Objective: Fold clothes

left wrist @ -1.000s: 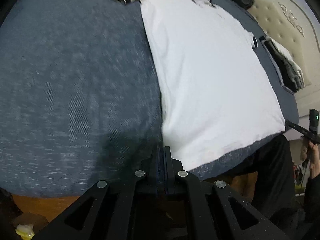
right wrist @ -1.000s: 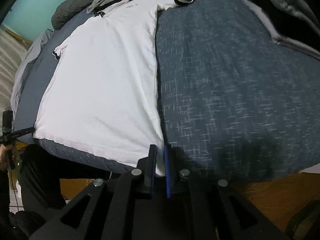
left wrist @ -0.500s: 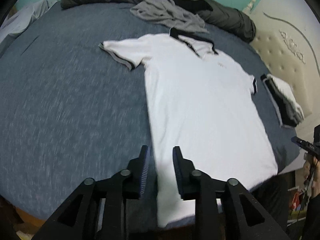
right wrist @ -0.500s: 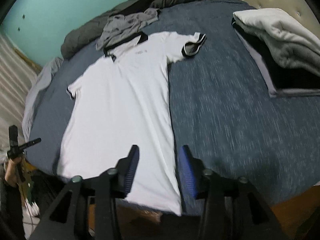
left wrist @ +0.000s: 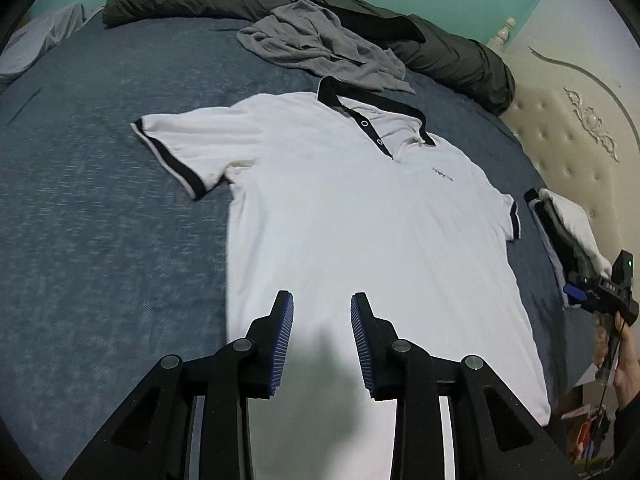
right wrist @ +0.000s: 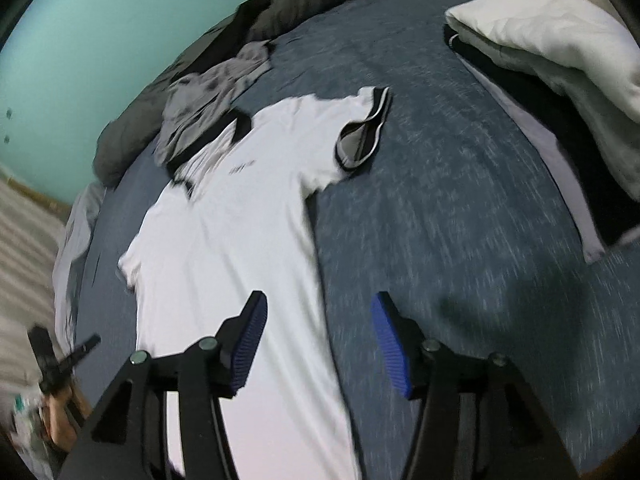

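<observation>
While opening, both tongs, left and right, hold nothing.

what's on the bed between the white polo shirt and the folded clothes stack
Only bare blue-grey bedspread between the white polo shirt and the folded clothes stack, clearest in the right wrist view.

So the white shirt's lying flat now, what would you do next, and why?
Probably reach each tool, left and right, up to a sleeve. Both are opening with nothing between them, and the white polo shirt lies spread flat on the bed, sleeves still out.
</observation>
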Action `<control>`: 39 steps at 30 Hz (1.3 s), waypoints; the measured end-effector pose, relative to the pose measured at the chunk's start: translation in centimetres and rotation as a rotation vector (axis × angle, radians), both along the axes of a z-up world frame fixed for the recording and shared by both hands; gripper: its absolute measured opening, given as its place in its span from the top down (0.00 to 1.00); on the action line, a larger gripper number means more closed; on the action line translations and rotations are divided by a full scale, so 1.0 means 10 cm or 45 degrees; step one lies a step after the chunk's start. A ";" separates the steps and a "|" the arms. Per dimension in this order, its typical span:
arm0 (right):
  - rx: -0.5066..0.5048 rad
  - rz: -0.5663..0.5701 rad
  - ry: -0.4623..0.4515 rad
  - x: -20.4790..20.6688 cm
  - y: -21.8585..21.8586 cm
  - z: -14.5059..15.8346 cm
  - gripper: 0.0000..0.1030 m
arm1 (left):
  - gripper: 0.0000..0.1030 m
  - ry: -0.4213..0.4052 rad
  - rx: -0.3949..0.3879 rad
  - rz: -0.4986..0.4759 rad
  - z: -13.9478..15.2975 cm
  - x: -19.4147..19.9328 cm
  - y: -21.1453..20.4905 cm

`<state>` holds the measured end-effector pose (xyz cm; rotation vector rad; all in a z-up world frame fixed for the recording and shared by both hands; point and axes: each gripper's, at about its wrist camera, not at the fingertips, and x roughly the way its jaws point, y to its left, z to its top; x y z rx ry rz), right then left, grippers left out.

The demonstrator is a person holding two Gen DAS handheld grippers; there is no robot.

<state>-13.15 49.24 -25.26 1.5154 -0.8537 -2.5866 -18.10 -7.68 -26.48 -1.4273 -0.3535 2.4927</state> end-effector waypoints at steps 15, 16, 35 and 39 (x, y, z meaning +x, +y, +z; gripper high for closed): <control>0.020 -0.173 -0.009 -1.26 0.44 -0.39 0.37 | 0.68 0.004 -0.034 -0.032 -0.73 -0.37 0.32; 0.026 -0.179 -0.009 -1.32 0.46 -0.42 0.37 | 0.68 0.002 -0.033 -0.032 -0.76 -0.37 0.32; 0.107 -0.293 0.063 -2.00 0.80 -0.77 0.37 | 0.68 0.043 -0.015 -0.035 -0.88 -0.38 0.29; 0.143 -0.280 0.071 -2.06 0.79 -0.77 0.48 | 0.68 0.042 -0.017 -0.037 -0.89 -0.38 0.29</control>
